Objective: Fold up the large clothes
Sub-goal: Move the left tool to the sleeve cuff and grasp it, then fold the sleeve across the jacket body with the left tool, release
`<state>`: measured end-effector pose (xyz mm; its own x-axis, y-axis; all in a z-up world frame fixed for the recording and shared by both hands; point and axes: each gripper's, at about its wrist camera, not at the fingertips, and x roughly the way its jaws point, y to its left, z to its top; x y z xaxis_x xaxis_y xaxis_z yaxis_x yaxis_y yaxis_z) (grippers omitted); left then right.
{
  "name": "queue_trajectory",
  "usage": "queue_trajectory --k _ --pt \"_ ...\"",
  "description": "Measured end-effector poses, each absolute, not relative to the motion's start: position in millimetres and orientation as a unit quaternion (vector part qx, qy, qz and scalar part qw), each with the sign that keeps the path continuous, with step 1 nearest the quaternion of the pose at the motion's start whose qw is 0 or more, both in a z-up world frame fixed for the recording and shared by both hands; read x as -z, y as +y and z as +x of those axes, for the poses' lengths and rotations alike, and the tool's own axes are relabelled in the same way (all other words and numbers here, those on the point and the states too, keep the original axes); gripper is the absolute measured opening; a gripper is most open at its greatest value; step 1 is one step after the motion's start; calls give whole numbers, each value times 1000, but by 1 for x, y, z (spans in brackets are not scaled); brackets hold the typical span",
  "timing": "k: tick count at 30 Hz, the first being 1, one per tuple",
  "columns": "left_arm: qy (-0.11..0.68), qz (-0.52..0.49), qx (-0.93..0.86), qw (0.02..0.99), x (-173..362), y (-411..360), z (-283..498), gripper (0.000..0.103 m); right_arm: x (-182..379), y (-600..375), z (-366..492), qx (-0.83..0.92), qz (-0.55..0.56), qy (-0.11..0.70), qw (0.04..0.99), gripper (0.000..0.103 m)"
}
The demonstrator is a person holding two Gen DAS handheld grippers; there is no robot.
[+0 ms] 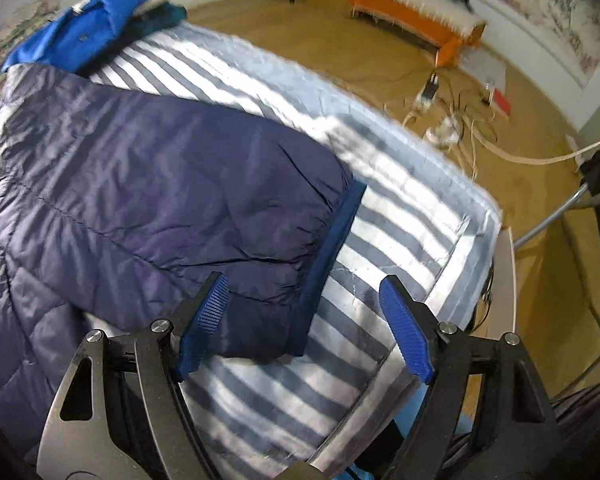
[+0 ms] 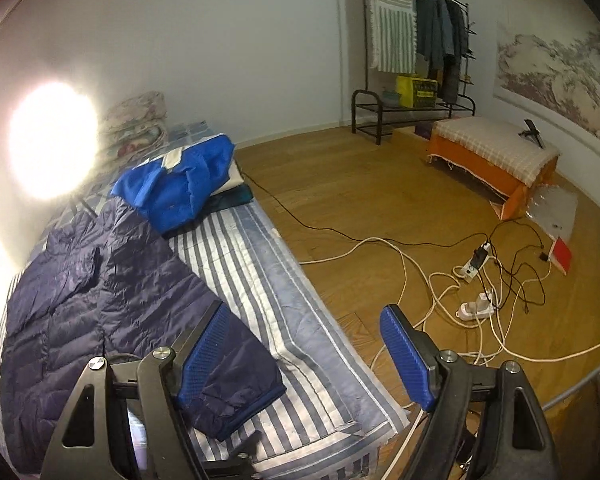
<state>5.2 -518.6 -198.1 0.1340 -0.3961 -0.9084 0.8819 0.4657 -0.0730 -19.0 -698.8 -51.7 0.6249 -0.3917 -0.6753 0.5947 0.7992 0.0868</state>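
Observation:
A navy quilted jacket [image 1: 140, 200] lies spread on the striped mattress [image 1: 400, 216], one sleeve stretched toward me. Its blue cuff [image 1: 332, 256] ends just ahead of my left gripper [image 1: 304, 300], which hangs open over the sleeve end with nothing pressed between the pads. In the right wrist view the same jacket [image 2: 84, 300] covers the left half of the mattress [image 2: 260, 280], and its sleeve cuff [image 2: 252, 400] lies below my right gripper [image 2: 304, 328]. That gripper is open too and holds nothing.
A bright blue garment [image 2: 180, 188] sits on a folded pile at the mattress's far end. Cables and power strips [image 2: 476, 280] sprawl over the wooden floor beside the mattress. An orange bench [image 2: 496, 160] and a clothes rack [image 2: 420, 40] stand by the far wall.

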Motion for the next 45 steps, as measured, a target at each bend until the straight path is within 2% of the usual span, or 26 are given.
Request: queue_trajectory --k 4,6,8,9,10,11,13,16,25,31,45 --pt "489 269 420 716 212 -528 10 80 52 -699 -18 276 155 332 889 80" --pt "495 255 414 720 213 -526 16 77 52 -696 -17 274 151 333 890 80" --pt "495 250 404 728 212 -525 21 58 52 -694 -15 272 149 333 891 80" --pt "496 245 403 729 211 -524 24 53 52 -694 -14 270 149 333 891 80" --pt "499 238 407 727 209 -524 28 42 52 -693 -14 269 149 333 891 80" --pt "504 227 411 725 208 -522 32 23 51 -693 -13 269 150 332 892 80" --pt "536 185 418 710 203 -513 48 5 50 -693 -13 268 153 329 892 80" --pt "561 122 427 699 189 -496 70 4 50 -693 -11 267 158 329 892 80" --pt "520 51 430 736 110 -411 117 3 51 -670 9 252 149 335 896 79" --pt "503 -21 388 772 78 -326 189 3 54 -632 41 228 112 351 901 79" --pt "460 -113 246 846 81 -141 356 3 67 -547 106 145 67 391 906 79"
